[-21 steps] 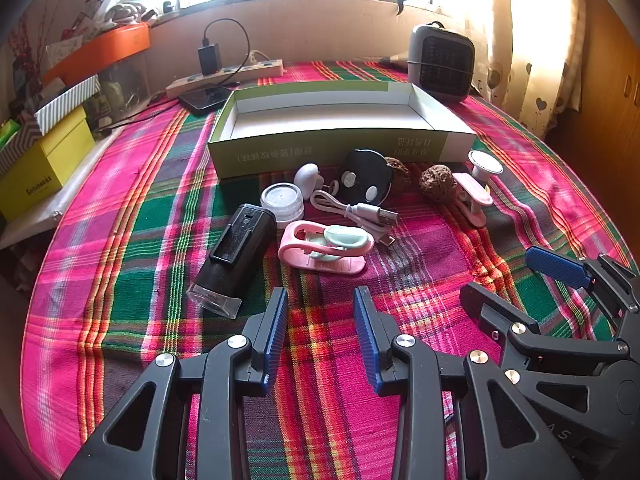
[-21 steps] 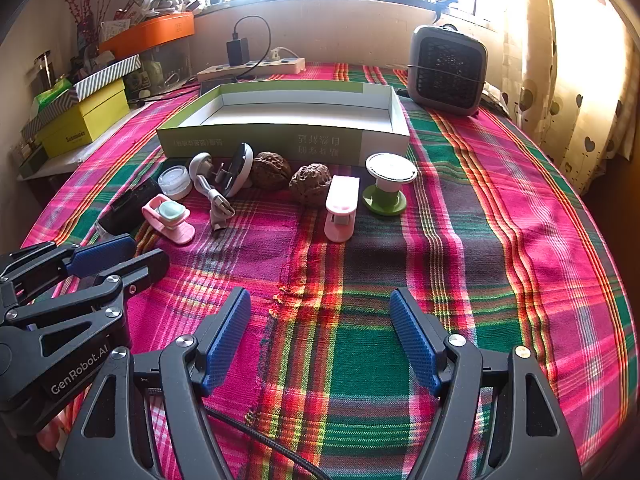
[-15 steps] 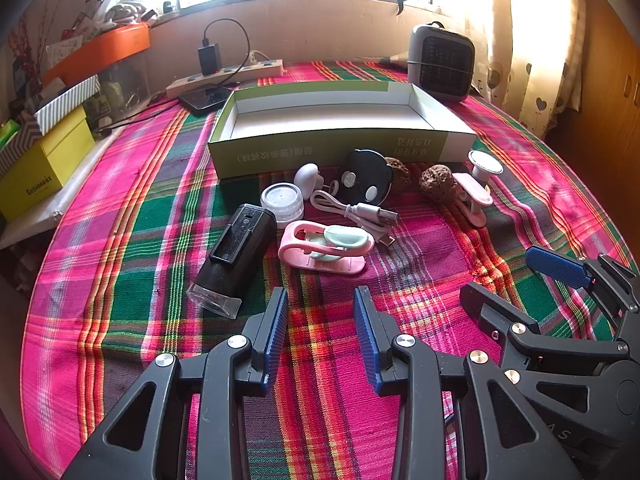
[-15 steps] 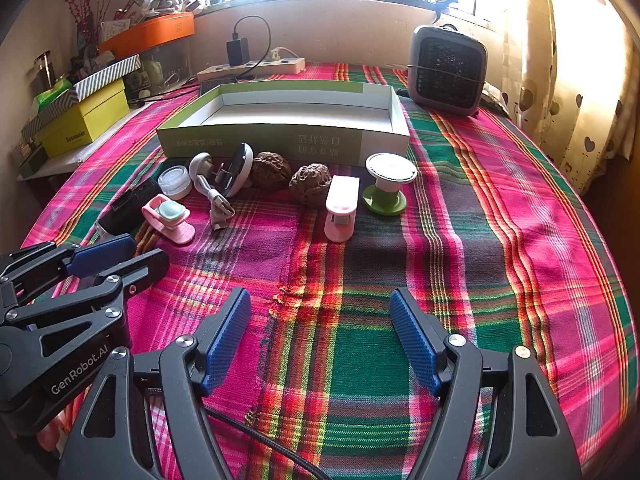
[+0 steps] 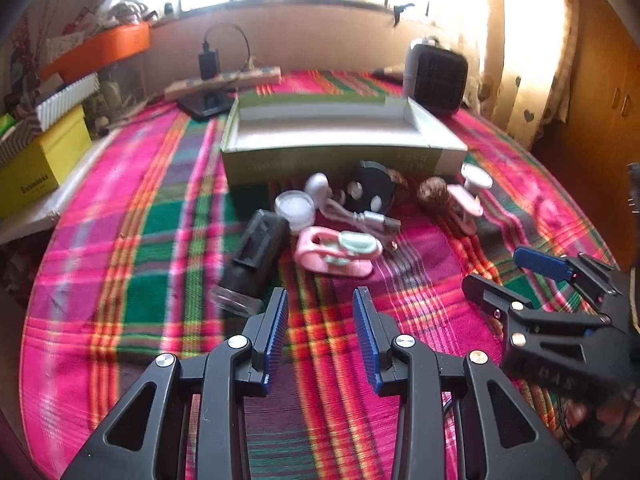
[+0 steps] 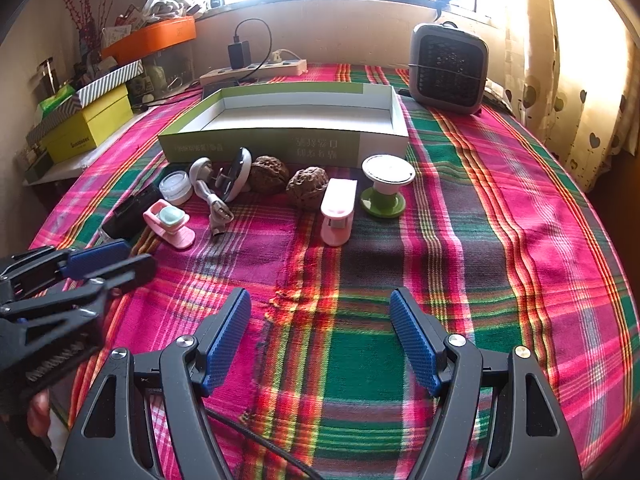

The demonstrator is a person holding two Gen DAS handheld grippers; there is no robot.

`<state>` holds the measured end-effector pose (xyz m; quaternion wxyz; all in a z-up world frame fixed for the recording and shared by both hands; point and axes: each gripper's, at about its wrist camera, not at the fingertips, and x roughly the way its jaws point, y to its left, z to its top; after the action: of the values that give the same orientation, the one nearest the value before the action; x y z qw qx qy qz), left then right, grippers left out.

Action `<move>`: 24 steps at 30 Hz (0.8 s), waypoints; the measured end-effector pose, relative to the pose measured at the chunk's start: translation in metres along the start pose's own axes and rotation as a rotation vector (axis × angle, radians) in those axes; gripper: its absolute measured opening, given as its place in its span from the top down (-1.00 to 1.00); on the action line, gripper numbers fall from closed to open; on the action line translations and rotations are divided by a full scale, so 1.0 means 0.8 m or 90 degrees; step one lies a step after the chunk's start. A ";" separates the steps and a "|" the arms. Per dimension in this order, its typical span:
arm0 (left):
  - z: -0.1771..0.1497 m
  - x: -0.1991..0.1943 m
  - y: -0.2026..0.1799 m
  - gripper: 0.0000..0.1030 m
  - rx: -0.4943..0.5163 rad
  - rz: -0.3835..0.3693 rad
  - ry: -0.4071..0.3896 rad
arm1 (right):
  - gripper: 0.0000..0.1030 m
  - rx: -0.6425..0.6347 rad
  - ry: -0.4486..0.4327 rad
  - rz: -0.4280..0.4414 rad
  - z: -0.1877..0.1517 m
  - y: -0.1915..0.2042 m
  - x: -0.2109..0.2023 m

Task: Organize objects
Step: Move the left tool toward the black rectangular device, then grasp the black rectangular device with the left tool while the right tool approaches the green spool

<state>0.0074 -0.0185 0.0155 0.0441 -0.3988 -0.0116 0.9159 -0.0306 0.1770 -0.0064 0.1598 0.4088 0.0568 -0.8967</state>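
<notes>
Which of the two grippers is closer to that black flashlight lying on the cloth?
The left gripper. The flashlight lies just ahead of its left finger. The right gripper sits farther off, with the flashlight far to its left.

Little can be read from where I hold my tongs. The shallow green-and-white cardboard box (image 6: 288, 144) at twelve o'clock carries pale Chinese characters on its near wall, too faint to make out. The yellow cardboard box (image 6: 86, 130) at ten o'clock bears small dark lettering I cannot decipher.
</notes>
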 end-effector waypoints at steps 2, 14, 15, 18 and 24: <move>0.002 -0.009 0.006 0.38 0.001 0.000 -0.017 | -0.41 0.012 0.002 -0.004 0.003 -0.007 0.002; 0.006 -0.006 0.046 0.38 -0.022 0.007 -0.016 | -0.41 0.019 0.002 0.006 0.008 -0.010 0.005; 0.007 -0.004 0.048 0.38 -0.022 0.002 -0.014 | -0.41 0.019 0.002 0.006 0.008 -0.010 0.006; 0.009 0.002 0.053 0.38 -0.025 0.002 -0.010 | -0.41 0.020 0.003 0.005 0.011 -0.011 0.008; 0.014 0.017 0.052 0.38 -0.019 0.000 0.005 | -0.41 0.017 0.000 0.007 0.014 -0.012 0.009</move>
<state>-0.0129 -0.0586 0.0108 0.0385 -0.4030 -0.0253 0.9140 -0.0461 0.1816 -0.0044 0.1592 0.4109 0.0428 -0.8966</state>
